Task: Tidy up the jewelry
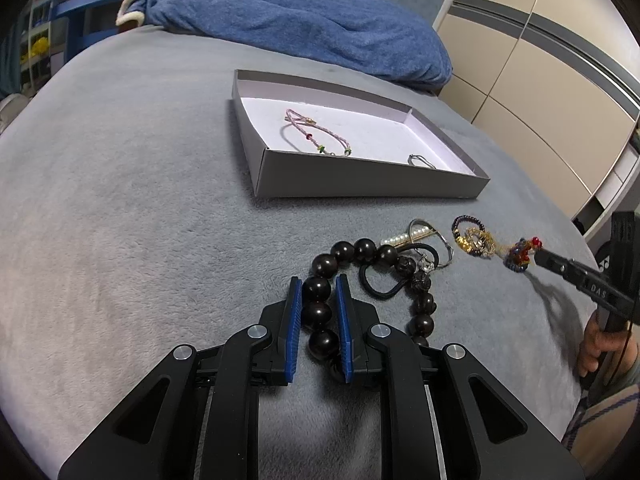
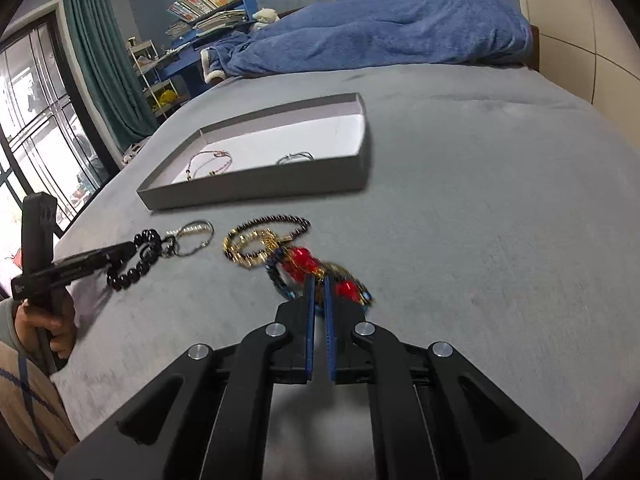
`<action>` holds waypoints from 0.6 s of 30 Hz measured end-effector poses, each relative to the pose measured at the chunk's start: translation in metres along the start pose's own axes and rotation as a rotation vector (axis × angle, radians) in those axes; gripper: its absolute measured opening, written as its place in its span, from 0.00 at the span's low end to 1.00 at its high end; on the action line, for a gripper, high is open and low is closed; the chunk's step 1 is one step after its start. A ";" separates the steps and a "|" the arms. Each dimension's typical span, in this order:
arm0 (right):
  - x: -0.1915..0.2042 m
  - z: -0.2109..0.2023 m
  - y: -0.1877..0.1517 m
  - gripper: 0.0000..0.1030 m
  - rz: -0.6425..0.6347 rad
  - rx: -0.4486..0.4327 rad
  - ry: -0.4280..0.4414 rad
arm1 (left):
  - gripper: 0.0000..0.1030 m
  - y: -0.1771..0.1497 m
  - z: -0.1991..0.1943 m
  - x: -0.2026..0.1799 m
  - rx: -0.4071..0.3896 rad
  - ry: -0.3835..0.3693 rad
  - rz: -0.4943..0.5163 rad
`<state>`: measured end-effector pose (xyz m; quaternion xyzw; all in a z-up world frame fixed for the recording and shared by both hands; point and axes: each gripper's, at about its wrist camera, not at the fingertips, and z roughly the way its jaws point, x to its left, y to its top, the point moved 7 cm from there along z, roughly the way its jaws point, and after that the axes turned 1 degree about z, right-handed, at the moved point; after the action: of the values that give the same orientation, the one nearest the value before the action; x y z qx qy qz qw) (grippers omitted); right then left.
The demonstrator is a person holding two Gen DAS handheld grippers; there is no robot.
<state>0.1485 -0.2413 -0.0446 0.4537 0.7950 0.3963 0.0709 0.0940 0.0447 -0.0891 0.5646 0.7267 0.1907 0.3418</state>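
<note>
On the gray blanket (image 1: 120,200), the left gripper (image 1: 319,292) pinches the dark bead bracelet (image 1: 320,312) between its blue pads, probably to pin the tangled pile while the other side works. Beyond lies the shallow box (image 1: 360,180), already holding a thin cord bracelet (image 1: 316,138) and a ring (image 1: 420,160). To the right, the right gripper (image 2: 319,284) has its fingers pressed together on the red-and-blue beaded piece (image 2: 316,272), seemingly drawing it away from the gold chain (image 2: 252,246).
</note>
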 end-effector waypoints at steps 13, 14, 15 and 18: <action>-0.014 -0.026 0.009 0.01 0.025 -0.058 -0.015 | 0.17 0.000 0.000 0.000 -0.001 -0.001 -0.001; -0.011 -0.021 0.009 0.01 0.015 -0.041 -0.015 | 0.17 0.000 0.000 0.000 -0.001 0.000 0.000; -0.009 -0.016 0.009 0.08 -0.002 -0.025 -0.028 | 0.17 0.000 0.000 0.000 -0.001 0.000 0.000; 0.000 -0.003 0.008 0.33 -0.043 0.002 -0.034 | 0.17 0.000 0.000 0.000 -0.001 -0.001 -0.001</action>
<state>0.1522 -0.2412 -0.0370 0.4431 0.8036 0.3864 0.0924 0.0938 0.0447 -0.0889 0.5643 0.7266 0.1907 0.3424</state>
